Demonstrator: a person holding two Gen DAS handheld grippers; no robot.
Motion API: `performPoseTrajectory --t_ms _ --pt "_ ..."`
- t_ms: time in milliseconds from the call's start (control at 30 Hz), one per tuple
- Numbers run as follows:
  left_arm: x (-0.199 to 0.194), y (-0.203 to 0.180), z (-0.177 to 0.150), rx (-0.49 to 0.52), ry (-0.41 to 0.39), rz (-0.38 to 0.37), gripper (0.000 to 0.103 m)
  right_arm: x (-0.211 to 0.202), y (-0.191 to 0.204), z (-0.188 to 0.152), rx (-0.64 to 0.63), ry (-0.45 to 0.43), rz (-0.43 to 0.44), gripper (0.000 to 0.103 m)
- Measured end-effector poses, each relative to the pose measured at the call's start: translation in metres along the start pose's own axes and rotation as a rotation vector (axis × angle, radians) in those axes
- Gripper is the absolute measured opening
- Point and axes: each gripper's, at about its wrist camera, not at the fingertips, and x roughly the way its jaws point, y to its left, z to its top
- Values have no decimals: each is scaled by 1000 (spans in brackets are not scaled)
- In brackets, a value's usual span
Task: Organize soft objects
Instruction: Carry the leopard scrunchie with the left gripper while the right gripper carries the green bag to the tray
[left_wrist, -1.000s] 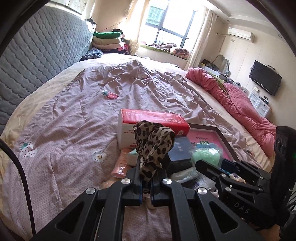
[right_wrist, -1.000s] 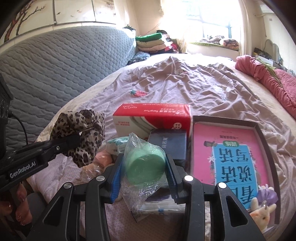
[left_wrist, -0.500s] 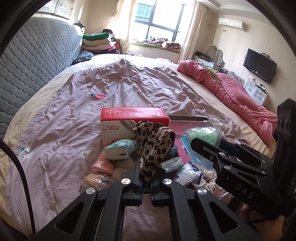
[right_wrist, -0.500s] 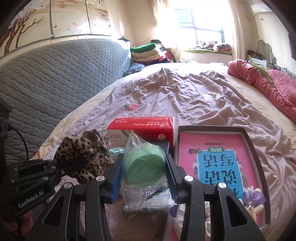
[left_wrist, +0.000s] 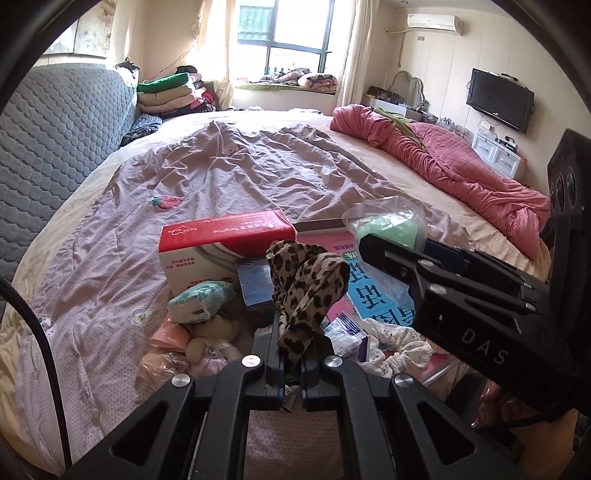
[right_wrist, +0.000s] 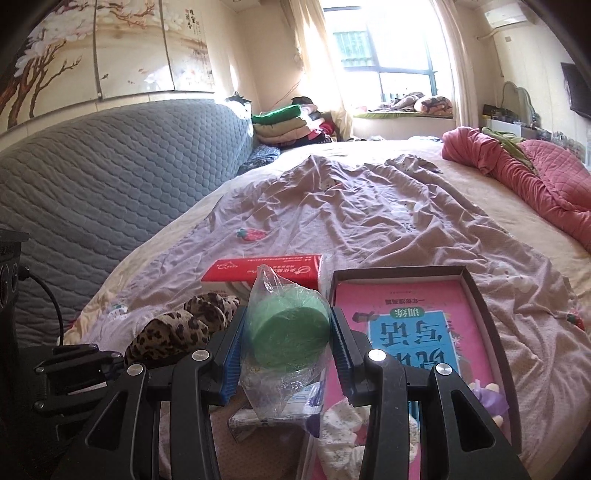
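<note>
My left gripper (left_wrist: 291, 360) is shut on a leopard-print scrunchie (left_wrist: 306, 291), held above a heap of soft things on the bed; the scrunchie also shows in the right wrist view (right_wrist: 177, 328). My right gripper (right_wrist: 288, 332) is shut on a green foam puck in a clear plastic bag (right_wrist: 288, 332), also visible in the left wrist view (left_wrist: 391, 229). Below lie a teal-patterned pack (left_wrist: 201, 299), peach sponges (left_wrist: 168, 336), a plush doll (left_wrist: 210, 336) and a white floral scrunchie (left_wrist: 402, 347).
A red tissue box (left_wrist: 225, 247), a dark blue box (left_wrist: 255, 284) and a shallow box with a pink book (right_wrist: 413, 332) lie on the mauve quilt (left_wrist: 229, 177). A grey headboard (right_wrist: 110, 177) is at left, a red blanket (left_wrist: 443, 162) at right.
Both grippers have lifted and drawn back from the heap with their loads; the boxes and soft things now sit lower and farther in both views.
</note>
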Motion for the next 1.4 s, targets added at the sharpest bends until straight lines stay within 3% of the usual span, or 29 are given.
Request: performPoseTrajectory --t_ms 333,833,1400 --pt "8 -18 5 17 22 -30 5 -11 -31 2 12 -27 -67 44" --pt "33 -61 14 46 70 -127 5 -28 -110 -2 140 -56 -180 44" --pt "102 -97 6 47 261 -268 5 -16 -153 -13 227 -23 -200 44"
